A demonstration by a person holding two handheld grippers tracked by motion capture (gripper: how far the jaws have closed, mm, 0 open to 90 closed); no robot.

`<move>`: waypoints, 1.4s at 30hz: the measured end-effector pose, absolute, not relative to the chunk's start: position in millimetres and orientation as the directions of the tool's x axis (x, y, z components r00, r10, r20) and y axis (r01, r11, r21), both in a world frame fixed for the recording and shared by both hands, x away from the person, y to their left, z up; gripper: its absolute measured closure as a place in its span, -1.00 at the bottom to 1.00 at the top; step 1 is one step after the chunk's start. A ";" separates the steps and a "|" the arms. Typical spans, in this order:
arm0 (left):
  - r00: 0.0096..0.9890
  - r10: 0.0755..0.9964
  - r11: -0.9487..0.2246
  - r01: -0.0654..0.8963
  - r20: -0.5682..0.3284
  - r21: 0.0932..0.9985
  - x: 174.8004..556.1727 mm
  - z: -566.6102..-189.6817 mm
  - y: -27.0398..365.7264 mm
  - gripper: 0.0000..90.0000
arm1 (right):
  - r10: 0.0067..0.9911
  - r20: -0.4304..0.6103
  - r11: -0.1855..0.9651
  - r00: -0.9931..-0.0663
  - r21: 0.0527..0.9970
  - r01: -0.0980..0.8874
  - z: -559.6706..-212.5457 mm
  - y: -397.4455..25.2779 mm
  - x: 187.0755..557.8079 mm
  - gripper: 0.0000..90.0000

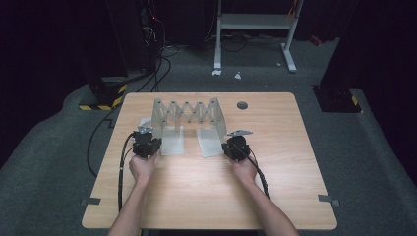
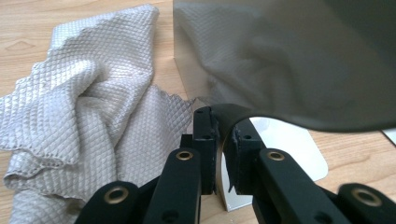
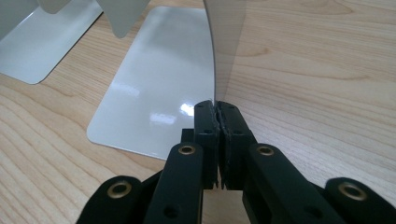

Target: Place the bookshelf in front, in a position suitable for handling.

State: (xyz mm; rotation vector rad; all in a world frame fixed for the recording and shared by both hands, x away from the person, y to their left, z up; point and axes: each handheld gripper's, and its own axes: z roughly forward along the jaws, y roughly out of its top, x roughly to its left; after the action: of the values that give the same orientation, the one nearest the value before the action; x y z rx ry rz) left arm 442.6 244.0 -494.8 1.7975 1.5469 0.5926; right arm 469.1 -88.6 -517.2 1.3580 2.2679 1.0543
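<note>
Light wooden table [image 1: 206,196] with an expanding metal bookend rack [image 1: 189,115] and crumpled grey cloth [image 2: 84,107].

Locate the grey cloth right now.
The grey cloth lies crumpled on the table, left of the rack's left end panel, beside the left gripper.

Glossy smooth metal rack [image 1: 188,116], matt waffle-textured grey cloth [image 2: 88,107], smooth wood-grain table [image 3: 322,79], matt black tongs
</note>
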 end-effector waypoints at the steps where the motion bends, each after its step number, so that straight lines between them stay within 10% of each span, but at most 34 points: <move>1: 0.192 0.977 -0.063 0.666 -0.088 0.744 442.3 -494.7 243.0 0.84 | 0.853 0.114 0.284 -0.509 0.716 0.638 -517.7 -90.2 468.7 0.95; 42: 0.346 0.937 -0.201 0.644 -0.046 0.739 429.7 -492.8 188.5 0.83 | 0.896 0.145 0.200 -0.420 0.713 0.672 -521.7 -148.7 438.1 0.97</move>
State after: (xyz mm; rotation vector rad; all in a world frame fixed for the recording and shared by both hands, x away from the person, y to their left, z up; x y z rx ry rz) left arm 429.7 188.5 -492.8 1.9355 1.3783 0.5550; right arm 438.1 -148.7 -521.7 1.4807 2.1777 1.0487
